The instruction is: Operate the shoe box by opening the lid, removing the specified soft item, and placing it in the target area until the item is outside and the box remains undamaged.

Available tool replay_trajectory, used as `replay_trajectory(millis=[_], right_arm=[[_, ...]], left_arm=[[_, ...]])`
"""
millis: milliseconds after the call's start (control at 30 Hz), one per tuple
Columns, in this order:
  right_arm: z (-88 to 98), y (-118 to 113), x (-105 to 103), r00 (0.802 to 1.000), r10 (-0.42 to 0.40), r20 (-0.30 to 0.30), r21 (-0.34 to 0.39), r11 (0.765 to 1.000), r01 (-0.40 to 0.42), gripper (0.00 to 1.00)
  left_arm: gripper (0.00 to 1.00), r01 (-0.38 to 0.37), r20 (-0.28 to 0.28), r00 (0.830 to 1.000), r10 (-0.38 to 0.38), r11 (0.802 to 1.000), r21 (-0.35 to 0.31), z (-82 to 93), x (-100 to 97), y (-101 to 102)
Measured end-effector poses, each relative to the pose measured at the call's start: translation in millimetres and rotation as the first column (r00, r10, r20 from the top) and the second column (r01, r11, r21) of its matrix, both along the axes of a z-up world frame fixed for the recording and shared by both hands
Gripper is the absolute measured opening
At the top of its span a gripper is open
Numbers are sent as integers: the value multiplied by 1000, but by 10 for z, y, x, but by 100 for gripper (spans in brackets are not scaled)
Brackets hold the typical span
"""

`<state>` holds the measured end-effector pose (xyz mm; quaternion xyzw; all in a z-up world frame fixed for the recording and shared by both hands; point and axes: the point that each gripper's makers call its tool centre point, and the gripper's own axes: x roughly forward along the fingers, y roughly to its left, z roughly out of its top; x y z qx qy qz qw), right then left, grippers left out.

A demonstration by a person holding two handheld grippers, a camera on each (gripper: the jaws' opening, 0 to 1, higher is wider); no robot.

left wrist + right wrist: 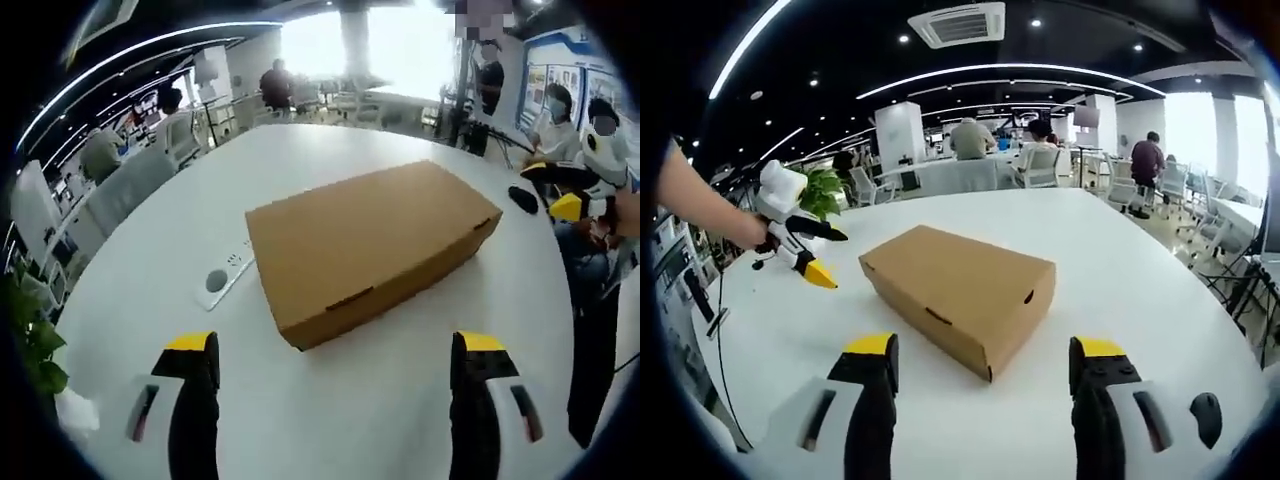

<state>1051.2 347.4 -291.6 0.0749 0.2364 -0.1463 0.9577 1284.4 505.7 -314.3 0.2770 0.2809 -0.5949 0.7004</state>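
Gently lift the shut shoe box [370,245] lid by its front edge; both your grippers, left gripper [335,375] and right gripper [985,375], gape wide, holding nothing, and the item probably sits inside.

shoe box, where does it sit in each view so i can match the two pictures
Left gripper view: the shoe box lies centre, lid shut, beyond the open left claw.
Right gripper view: it lies centre, slightly left, beyond the open right claw.
Shared landmark: the white table under it.

Blown-out window glare [400,40] washes the left gripper view; ceiling strip lights [1010,72] arc overhead. Fisheye bends edges, both views soft, shadows on the tabletop [1140,290] faint.
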Motion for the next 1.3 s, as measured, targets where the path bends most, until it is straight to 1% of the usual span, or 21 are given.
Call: replay_trajectory(millis=[67, 100, 233, 267, 367, 433, 467, 600, 633, 667, 700, 867, 900, 967, 1033, 1100, 1200, 1267, 1300], right_arm=[[-4, 7, 39, 1000, 9, -5, -2, 1000, -9, 73], [-23, -9, 90, 1000, 17, -11, -3, 1000, -17, 74], [-39, -48, 161, 1000, 23, -18, -9, 1000, -23, 81], [-53, -64, 184, 1000, 17, -19, -8, 1000, -17, 83], [-95, -49, 223, 999, 23, -28, 3, 1000, -23, 84], [-106, -38, 240, 999, 41, -32, -12, 999, -41, 84], [-125, -44, 248, 998, 44, -39, -15, 999, -45, 84], [-147, -49, 321, 998, 45, -45, 0, 999, -45, 84], [-141, -41, 351, 997, 62, -43, -25, 998, -63, 82], [-131, -47, 365, 996, 76, -47, -56, 995, -79, 78], [-133, -45, 373, 996, 79, -46, -75, 994, -82, 77], [-136, -45, 433, 996, 90, -22, -85, 992, -92, 75], [-135, -82, 467, 995, 97, -22, -122, 988, -99, 74], [-142, -64, 500, 994, 107, -26, -113, 987, -110, 73], [-133, -53, 519, 993, 115, -21, -123, 986, -116, 73], [-148, -41, 524, 992, 118, -34, -127, 984, -121, 75], [-187, -32, 496, 993, 115, -42, -114, 986, -119, 74], [-250, -47, 465, 993, 107, -54, -96, 989, -112, 75], [-250, -44, 454, 993, 104, -56, -92, 990, -109, 75]], left_arm=[[99, -23, -19, 1000, 23, 999, -23, 18, 48, -32], [98, -24, -22, 999, 23, 999, -22, 15, 49, -38], [97, -13, -15, 1000, 14, 1000, 6, -50, 75, -23], [97, -15, -21, 1000, 15, 1000, 11, -67, 69, -23], [97, -31, -39, 999, 31, 1000, 8, -97, 79, -47], [98, -18, -35, 999, 19, 1000, 16, -100, 52, -72], [98, -18, -31, 999, 19, 1000, 17, -105, 92, -52], [98, -30, -39, 999, 30, 1000, 3, -103, 121, -72], [99, -30, -37, 999, 30, 1000, 5, -117, 131, -67], [99, -30, -34, 999, 30, 1000, 10, -133, 130, -65], [99, -31, -32, 999, 32, 999, 17, -156, 134, -50], [99, -65, -20, 998, 65, 998, 24, -223, 193, -13], [99, -69, -13, 997, 69, 997, 34, -230, 192, -17], [99, -61, 7, 998, 61, 997, 49, -272, 169, -9], [99, -73, -10, 997, 73, 996, 55, -342, 161, 9], [99, -83, -25, 996, 84, 995, 53, -408, 160, 6], [99, -72, -24, 997, 74, 995, 67, -439, 114, -7], [98, -70, -16, 997, 71, 995, 65, -438, 95, -37], [98, -72, -10, 997, 73, 996, 60, -434, 99, -47]])
